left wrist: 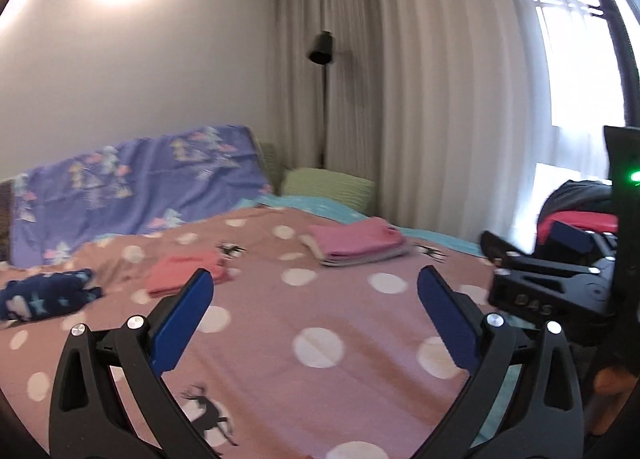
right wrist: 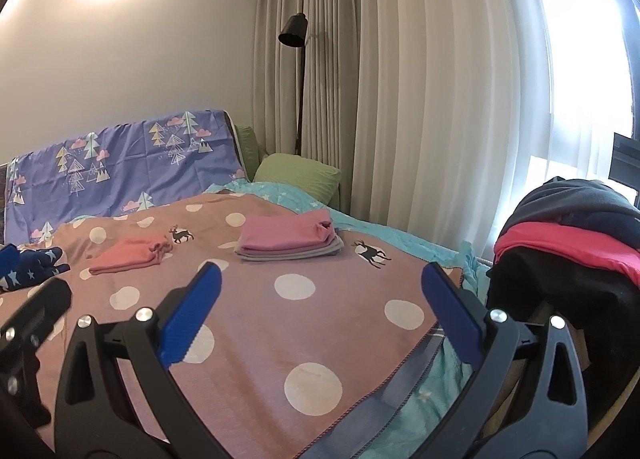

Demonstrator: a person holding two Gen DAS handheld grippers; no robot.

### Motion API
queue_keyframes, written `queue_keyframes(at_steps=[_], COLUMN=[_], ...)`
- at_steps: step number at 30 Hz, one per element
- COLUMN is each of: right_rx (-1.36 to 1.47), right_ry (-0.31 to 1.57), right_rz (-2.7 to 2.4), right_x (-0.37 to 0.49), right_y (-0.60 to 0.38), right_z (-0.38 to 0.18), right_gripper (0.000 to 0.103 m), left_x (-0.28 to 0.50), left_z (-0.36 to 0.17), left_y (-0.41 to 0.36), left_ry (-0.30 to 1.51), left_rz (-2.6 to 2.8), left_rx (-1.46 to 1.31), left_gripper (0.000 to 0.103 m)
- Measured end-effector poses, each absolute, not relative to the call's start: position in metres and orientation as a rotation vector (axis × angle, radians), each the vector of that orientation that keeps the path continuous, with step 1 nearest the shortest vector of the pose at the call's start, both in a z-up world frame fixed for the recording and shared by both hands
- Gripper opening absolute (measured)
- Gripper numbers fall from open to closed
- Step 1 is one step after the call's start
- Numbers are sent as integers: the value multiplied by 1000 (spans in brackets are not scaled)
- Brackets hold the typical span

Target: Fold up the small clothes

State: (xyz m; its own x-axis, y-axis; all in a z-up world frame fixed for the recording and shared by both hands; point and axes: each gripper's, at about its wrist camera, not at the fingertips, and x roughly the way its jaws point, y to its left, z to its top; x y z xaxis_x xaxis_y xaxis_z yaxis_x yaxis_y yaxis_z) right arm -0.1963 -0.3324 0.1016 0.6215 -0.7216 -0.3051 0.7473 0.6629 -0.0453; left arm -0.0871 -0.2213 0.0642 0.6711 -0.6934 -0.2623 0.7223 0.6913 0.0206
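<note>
Left gripper [left wrist: 316, 283]: fingers spread wide, nothing held, above blanket [left wrist: 320, 315]. Right gripper [right wrist: 320, 279]: fingers wide, empty. Folded pink stack [right wrist: 290, 241] lay ahead on blanket; coral garment [right wrist: 128, 255] lay left of it.

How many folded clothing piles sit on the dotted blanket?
2: a pink-topped stack toward the curtain side, and a coral folded garment left of it. The navy starry item looks unfolded.

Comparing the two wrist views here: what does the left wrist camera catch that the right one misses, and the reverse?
Left wrist only: the right gripper's body from the side, with a green light above it. Right wrist only: the blanket's near edge over turquoise bedding. Both: open left gripper and right gripper, pink folded stack, coral garment, navy star garment, clothes pile.
</note>
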Motion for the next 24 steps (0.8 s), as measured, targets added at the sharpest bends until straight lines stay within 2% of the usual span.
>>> queue_keyframes(at_steps=[24], right_rx=[110], right_ry=[368], right_rz=[-846], right_x=[-193], right_y=[-339], right_z=[87], right_gripper=[101], left_x=[-79], left_z=[49], left_y=[-227], left_ry=[330], left_rz=[-874], left_rx=[139], left_gripper=[102])
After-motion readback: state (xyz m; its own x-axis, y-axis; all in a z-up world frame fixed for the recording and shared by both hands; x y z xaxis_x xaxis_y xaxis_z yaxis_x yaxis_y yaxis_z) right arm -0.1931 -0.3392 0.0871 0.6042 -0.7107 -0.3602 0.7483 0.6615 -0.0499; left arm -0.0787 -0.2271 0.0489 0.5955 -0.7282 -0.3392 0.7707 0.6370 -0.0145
